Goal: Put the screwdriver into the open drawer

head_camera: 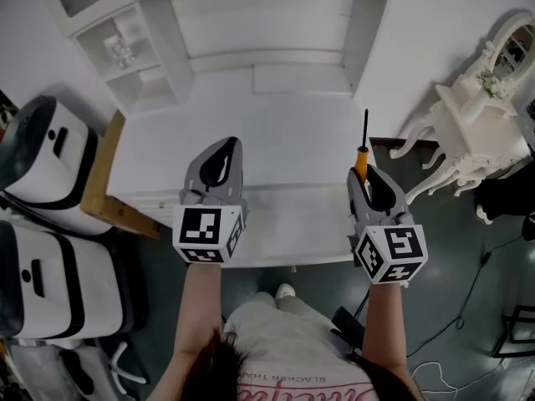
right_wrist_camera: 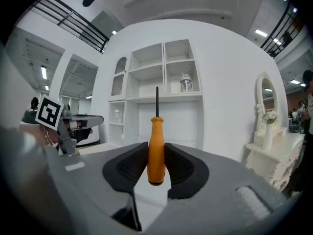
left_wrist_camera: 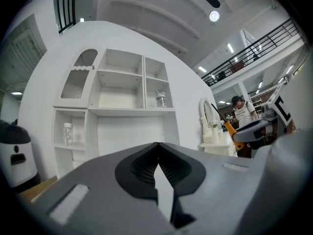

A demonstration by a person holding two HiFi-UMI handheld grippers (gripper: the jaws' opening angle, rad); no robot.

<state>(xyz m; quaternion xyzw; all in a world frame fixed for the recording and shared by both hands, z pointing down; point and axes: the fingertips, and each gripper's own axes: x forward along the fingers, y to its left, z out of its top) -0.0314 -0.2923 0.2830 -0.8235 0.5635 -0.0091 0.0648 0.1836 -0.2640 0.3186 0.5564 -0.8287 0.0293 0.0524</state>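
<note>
at the near edge of the white bench (head_camera: 284, 132), both tools held about level, pointing toward the shelves (head_camera: 138, 57) at its far side.

item 1: screwdriver (right_wrist_camera: 156, 148). orange handle, dark shaft. clamped by the handle in the right hand-held gripper (head_camera: 366, 174), shaft pointing away from the person toward the shelves. located at the bench's near right corner, touching nothing else.

item 2: left hand-held gripper (left_wrist_camera: 157, 147). jaws together, nothing between them. located over the left part of the near edge.

item 3: drawer (head_camera: 276, 232). the white panel projecting from the bench's near edge, with a small knob (head_camera: 292, 268) at its front, looks to be the pulled-out drawer. its inside reads as plain white; contents cannot be made out.

status: pick-up done, screwdriver in grip. not yet done: the screwdriver is in the air, not in the drawer. remaining, by judgement: bring it over the drawer opening, lower it, part the jaws, lift clear. the left tool has no evident part in this.
</note>
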